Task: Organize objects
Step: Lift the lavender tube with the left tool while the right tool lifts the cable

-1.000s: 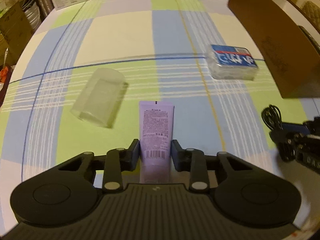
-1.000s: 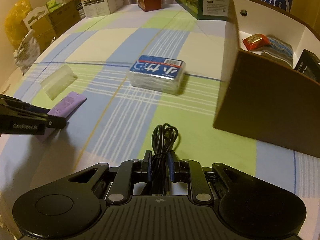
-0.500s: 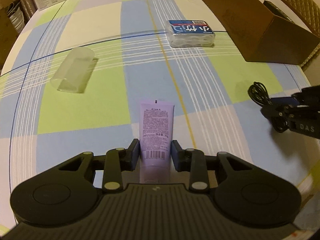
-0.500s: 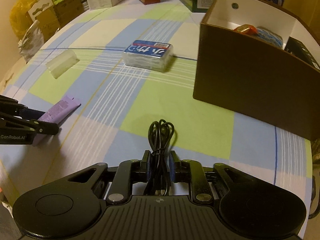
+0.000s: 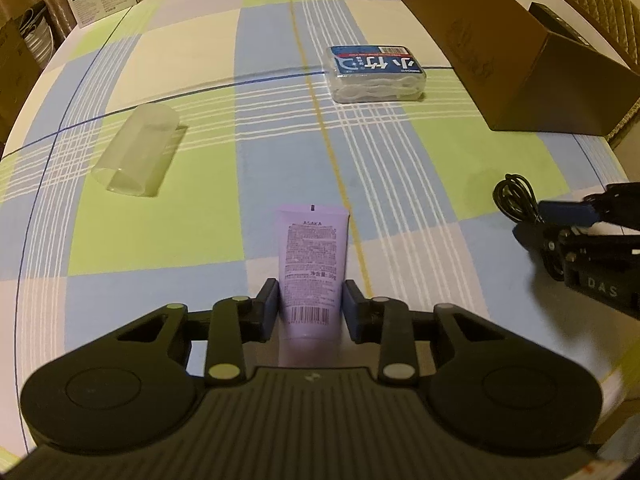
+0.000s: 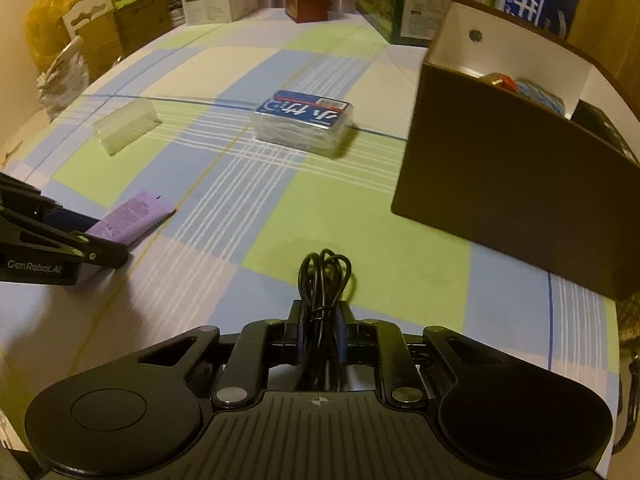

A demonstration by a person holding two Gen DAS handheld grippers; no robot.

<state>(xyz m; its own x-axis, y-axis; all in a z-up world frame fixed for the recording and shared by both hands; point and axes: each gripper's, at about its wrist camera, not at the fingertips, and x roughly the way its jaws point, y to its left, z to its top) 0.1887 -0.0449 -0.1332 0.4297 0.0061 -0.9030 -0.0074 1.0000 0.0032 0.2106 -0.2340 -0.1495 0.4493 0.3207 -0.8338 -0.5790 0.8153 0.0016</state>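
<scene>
Left wrist view has the left gripper [image 5: 311,311] closed on the lower end of a lilac tube [image 5: 313,258], its crimped end pointing forward above the checked tablecloth [image 5: 160,236]. I judge the tube light, soft and a little slick, so a firm pinch near the stiffer cap end (hidden behind the fingers) suits it better than squeezing the belly. Right wrist view shows the right gripper [image 6: 319,330] shut narrowly on a coiled black cable [image 6: 325,276], limp and light, apt to sag or unspool unless held across the whole bundle. Ahead to the right stands an open brown box [image 6: 508,176] with packets already inside, probably where both belong. On the cloth lie a clear floss-pick case [image 6: 304,122] and a tipped frosted cup [image 6: 126,128], both well apart from the grippers; only the box's tall near wall needs clearing.
</scene>
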